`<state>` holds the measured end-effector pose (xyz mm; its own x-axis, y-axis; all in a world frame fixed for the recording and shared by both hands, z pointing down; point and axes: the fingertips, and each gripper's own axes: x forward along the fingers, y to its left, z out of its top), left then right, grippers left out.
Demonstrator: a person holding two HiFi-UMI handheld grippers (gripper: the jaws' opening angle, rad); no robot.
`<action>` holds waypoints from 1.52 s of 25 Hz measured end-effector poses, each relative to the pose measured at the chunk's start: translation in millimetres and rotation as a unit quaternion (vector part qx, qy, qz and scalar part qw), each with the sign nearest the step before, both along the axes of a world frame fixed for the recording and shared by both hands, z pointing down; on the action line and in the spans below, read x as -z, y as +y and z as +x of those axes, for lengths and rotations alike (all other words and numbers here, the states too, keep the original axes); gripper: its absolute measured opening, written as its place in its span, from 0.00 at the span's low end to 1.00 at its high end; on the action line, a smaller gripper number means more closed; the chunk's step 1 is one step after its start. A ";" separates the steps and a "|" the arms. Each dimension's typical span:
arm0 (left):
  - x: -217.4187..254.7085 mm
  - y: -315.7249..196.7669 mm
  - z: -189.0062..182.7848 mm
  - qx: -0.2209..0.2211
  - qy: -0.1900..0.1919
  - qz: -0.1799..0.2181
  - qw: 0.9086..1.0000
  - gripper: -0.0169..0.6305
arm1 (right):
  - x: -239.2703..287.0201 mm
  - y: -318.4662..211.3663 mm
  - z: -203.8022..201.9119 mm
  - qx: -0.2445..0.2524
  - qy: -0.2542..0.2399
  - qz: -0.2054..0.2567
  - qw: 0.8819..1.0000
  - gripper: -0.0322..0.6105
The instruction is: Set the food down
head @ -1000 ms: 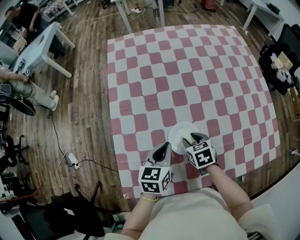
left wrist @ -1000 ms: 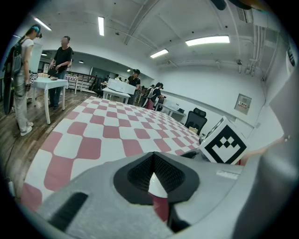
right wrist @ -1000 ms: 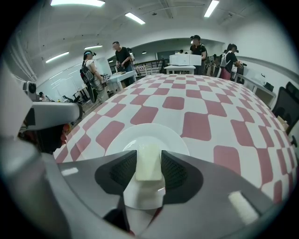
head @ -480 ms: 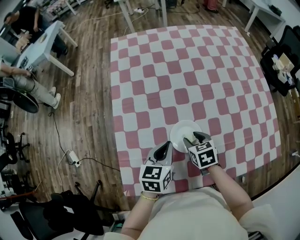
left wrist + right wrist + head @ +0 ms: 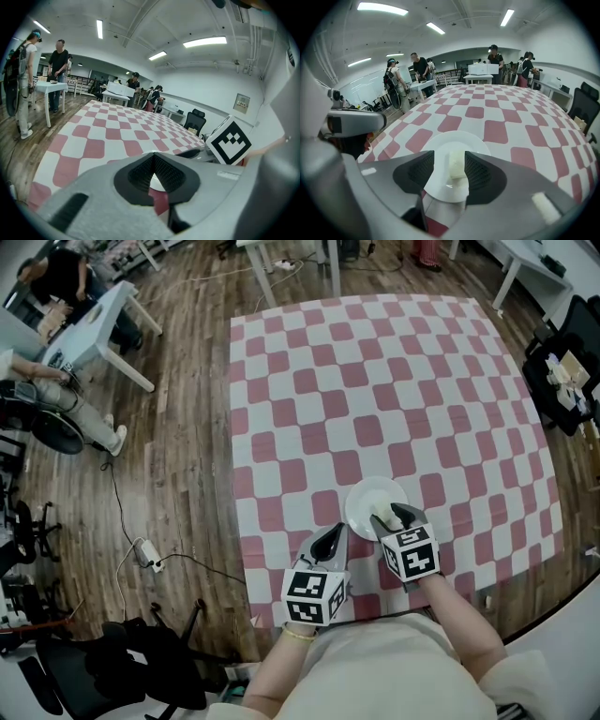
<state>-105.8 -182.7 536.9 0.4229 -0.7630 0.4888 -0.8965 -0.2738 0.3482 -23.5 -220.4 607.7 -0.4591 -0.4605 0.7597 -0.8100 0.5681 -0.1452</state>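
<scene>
Right gripper view: right gripper (image 5: 449, 171) has its jaws spread wide; they've just been opening. White food block (image 5: 457, 164) sits between them, not pinched. There's a clear gap on one side; the other pad is just beside the block, can't tell if it's touching. Block lies flat on the white plate (image 5: 454, 138), which sits on the checkered tablecloth (image 5: 501, 112) near my edge. I read this as release done, with the plate carrying the weight. Left gripper (image 5: 153, 159) is pressed together on nothing, parked just beside the plate, out of the way. Next call: back the right one off straight so the near pad doesn't drag the block.
</scene>
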 end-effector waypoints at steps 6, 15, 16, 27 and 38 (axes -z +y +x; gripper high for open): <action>3.8 8.7 -1.2 0.000 -0.001 0.003 1.000 0.03 | 11.1 7.9 -5.1 -0.002 -0.012 0.009 1.000 0.38; 8.5 23.8 -4.9 0.001 -0.001 0.006 1.000 0.03 | 32.3 19.5 -14.2 -0.013 -0.036 0.034 0.999 0.34; 8.8 25.3 -4.7 0.000 -0.001 0.006 1.000 0.03 | 32.9 21.3 -15.2 -0.013 -0.037 0.034 0.999 0.34; 14.3 37.9 -3.4 -0.004 0.000 0.013 1.000 0.03 | 45.3 36.5 -18.3 -0.013 -0.049 0.041 0.998 0.31; 20.5 54.8 -5.8 -0.002 -0.002 0.020 1.000 0.03 | 61.1 55.0 -25.9 -0.010 -0.065 0.053 0.996 0.28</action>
<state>-111.6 -127.9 516.3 0.4239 -0.7801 0.4601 -0.8969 -0.2911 0.3328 -49.4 -165.4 546.6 -0.5413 -0.5442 0.6409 -0.7991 0.5701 -0.1909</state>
